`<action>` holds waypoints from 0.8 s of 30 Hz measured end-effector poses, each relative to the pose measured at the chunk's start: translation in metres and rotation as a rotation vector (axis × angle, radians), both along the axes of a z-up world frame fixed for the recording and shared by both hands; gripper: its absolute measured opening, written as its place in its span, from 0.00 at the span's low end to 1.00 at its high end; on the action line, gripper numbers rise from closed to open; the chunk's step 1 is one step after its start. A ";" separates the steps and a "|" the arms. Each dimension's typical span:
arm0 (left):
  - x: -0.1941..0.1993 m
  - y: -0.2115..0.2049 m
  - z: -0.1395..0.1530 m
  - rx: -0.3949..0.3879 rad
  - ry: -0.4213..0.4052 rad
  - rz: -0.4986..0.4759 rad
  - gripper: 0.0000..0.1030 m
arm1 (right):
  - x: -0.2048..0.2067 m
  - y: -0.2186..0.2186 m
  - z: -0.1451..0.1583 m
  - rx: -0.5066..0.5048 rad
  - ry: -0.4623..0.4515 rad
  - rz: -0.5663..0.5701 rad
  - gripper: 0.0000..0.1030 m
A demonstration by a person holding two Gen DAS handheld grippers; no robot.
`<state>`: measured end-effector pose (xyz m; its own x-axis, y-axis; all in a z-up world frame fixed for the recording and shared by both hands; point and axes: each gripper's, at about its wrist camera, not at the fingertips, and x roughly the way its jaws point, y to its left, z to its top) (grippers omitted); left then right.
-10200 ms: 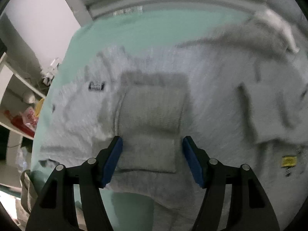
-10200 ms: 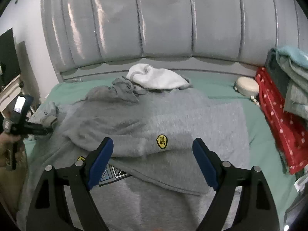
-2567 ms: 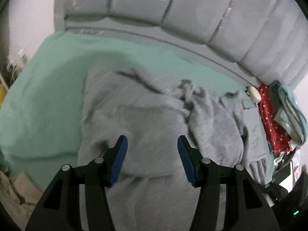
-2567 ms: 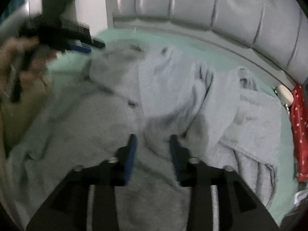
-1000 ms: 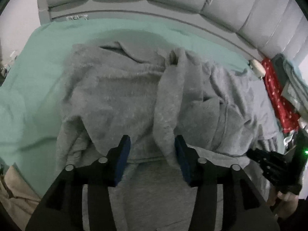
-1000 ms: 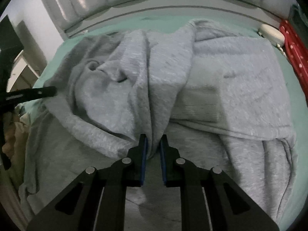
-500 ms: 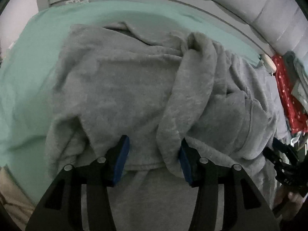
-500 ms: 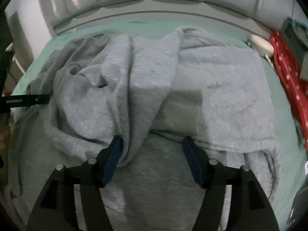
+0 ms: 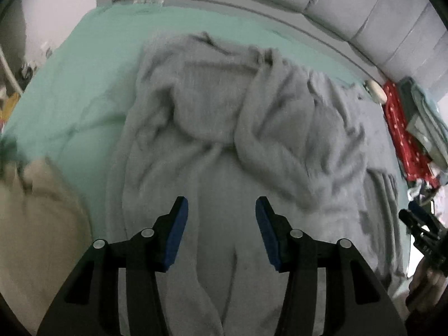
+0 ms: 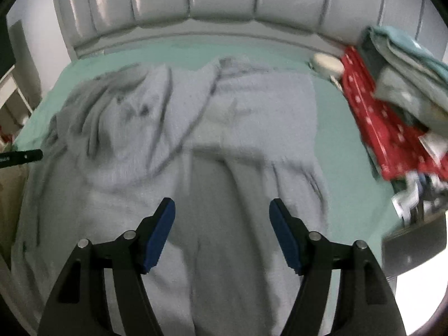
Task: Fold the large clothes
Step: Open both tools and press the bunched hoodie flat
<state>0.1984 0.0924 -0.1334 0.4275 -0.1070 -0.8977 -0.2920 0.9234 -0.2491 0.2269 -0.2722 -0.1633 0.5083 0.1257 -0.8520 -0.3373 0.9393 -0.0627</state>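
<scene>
Both of my grippers hang over the bed with nothing between their pads. My left gripper point(image 9: 221, 210) has its jaws spread wide, the blue pads point(image 9: 176, 235) well apart and empty, and my right gripper point(image 10: 222, 210) is spread wider, its blue fingertips point(image 10: 158, 233) also clear of any cloth.

The grey garment point(image 9: 224, 128) lies across the mint-green sheet point(image 9: 92, 64), running from the near edge under my fingers up toward the padded grey headboard point(image 10: 224, 2). Its upper part is bunched and folded over on itself: in the left wrist view a thick rolled fold point(image 9: 268, 140) slants down from the top middle toward the right, lying on the flatter lower cloth. In the right wrist view the left half is rumpled into creases point(image 10: 120, 128), while the right half point(image 10: 266, 112) lies smoother and flatter. The near part of the garment stretches straight down between each pair of fingers; the cloth there is blurred, so I cannot tell its finer folds.

Along the right side of the bed sits a red spotted fabric point(image 10: 386, 128) with a pile of grey and teal clothes point(image 10: 408, 78) on top, and a small pale rounded object point(image 10: 327, 65) just beside its far end. A beige cloth point(image 9: 36, 224) shows at the left edge of the left wrist view
</scene>
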 end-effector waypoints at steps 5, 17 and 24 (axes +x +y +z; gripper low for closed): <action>-0.027 -0.009 -0.001 -0.045 0.014 0.022 0.52 | -0.035 -0.014 0.012 -0.068 0.048 0.089 0.68; -0.052 -0.014 -0.014 -0.059 0.176 -0.033 0.52 | -0.068 -0.044 -0.005 -0.240 0.330 0.342 0.68; -0.038 -0.041 -0.061 -0.009 0.440 -0.224 0.52 | -0.074 -0.034 -0.023 -0.254 0.428 0.425 0.67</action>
<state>0.1604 0.0509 -0.1939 -0.0260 -0.1611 -0.9866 -0.1658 0.9740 -0.1547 0.1530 -0.3058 -0.1868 0.0677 0.0093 -0.9977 -0.7203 0.6924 -0.0424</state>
